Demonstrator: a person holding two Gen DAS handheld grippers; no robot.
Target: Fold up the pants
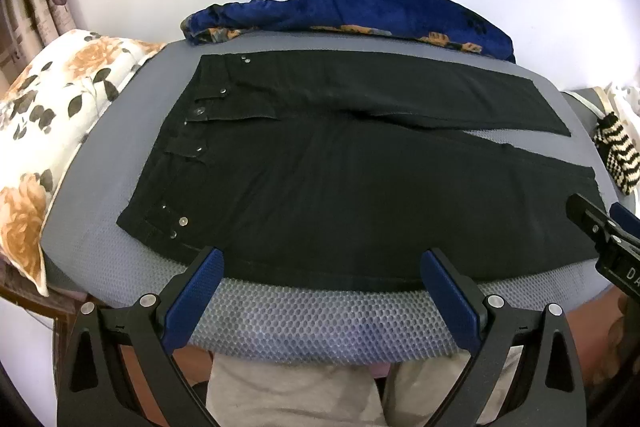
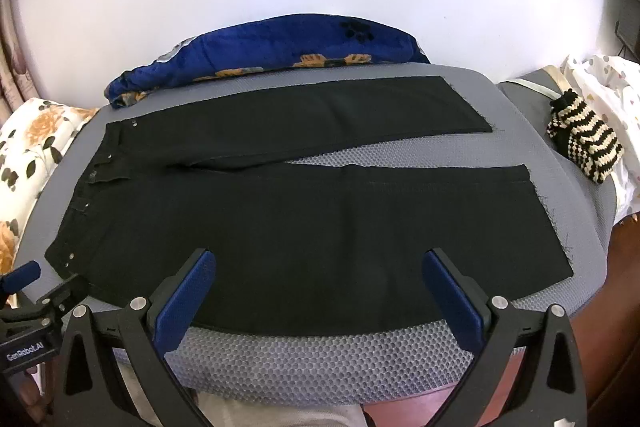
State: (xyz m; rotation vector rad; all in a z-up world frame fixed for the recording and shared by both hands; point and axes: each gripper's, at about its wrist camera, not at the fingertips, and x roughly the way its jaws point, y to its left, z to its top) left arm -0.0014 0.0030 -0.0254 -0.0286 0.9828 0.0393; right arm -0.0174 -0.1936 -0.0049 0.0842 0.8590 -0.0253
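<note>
Black pants (image 1: 340, 179) lie flat on a grey mesh cushion (image 1: 320, 323), waistband with metal studs at the left, two legs spread to the right with a gap between them. They also show in the right wrist view (image 2: 304, 223). My left gripper (image 1: 322, 263) is open and empty, just over the near edge of the pants below the waist. My right gripper (image 2: 320, 265) is open and empty over the near leg's front edge. The right gripper's body (image 1: 608, 231) shows at the right edge of the left view; the left gripper's body (image 2: 32, 303) shows at the left edge of the right view.
A blue floral blanket (image 1: 352, 11) lies along the far edge of the cushion. A white floral pillow (image 1: 48, 131) is at the left. A black-and-cream striped knit item (image 2: 584, 143) sits at the right. A white wall stands behind.
</note>
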